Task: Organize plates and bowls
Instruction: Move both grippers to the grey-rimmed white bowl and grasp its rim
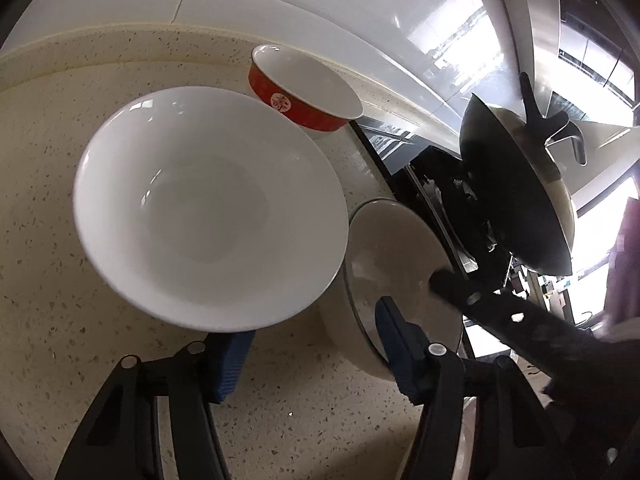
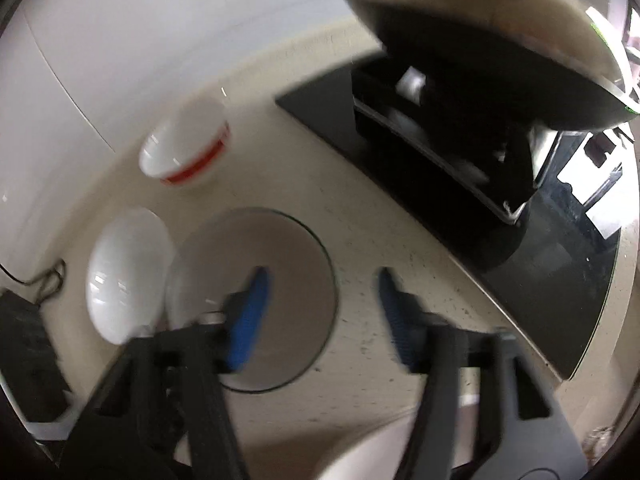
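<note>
On the counter (image 1: 60,128), both grippers gape empty; only the right view shows a black cable (image 2: 44,276).

Red bowl (image 1: 304,92) emblem – unreadable; no txt

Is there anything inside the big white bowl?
Empty. The big white bowl sits upright on the countertop, and its smooth white inside shows only light reflections.

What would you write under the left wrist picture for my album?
The left tool reaches toward a big white bowl on the speckled counter, with a red bowl behind it.
</note>
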`<state>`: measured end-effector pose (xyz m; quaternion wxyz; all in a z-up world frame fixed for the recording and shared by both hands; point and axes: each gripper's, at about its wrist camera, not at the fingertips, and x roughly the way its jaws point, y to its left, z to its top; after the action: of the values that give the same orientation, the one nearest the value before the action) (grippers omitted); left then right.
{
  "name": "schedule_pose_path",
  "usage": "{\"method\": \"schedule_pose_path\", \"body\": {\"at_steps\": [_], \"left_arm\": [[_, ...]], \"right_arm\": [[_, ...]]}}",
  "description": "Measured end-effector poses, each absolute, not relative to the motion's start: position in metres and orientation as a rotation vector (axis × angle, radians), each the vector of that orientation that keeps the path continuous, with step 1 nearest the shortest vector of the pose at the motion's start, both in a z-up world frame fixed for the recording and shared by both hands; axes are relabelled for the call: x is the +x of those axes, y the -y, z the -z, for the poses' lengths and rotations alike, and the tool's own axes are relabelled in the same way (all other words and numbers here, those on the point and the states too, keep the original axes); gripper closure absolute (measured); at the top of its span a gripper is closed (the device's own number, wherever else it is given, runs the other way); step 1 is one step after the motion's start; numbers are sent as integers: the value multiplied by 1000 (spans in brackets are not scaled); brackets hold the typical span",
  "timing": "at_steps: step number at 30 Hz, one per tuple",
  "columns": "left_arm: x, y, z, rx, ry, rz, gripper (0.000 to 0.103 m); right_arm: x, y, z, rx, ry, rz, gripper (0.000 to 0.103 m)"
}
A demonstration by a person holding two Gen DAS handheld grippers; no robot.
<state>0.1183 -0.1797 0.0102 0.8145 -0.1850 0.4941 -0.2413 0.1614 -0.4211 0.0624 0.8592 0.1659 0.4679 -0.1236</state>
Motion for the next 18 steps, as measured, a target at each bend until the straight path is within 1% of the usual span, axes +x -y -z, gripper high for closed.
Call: {"method": "schedule_pose_path", "body": {"at_steps": [1,3,4,6,7,9,13,18], "left_arm": [[119,181,-10,-400,-1058,518,44],[120,183,-9,-417,-1069,519,47],[124,185,-7,-436,-1075,524,49],[123,185,-7,-453,-1082,535,54],[121,183,-9,-454,-1082,548,62],[116,182,-13,-433,-1076,562,71],[105,175,-13,-432,-1083,551,71],[93,163,-12,-437,-1077,550,71]], "right_arm": [[163,422,-60,346,-995,254,68],[166,422,-56,344,-1003,226,68],[168,421,-54,349,-1011,203,73],[170,419,-53,337,-1019,205,79],[170,416,-54,307,-1024,216,85],[167,413,-55,290,-1024,220,92],[153,400,-60,280,-1014,220,94],[143,387,-58,300,-1024,190,94]]}}
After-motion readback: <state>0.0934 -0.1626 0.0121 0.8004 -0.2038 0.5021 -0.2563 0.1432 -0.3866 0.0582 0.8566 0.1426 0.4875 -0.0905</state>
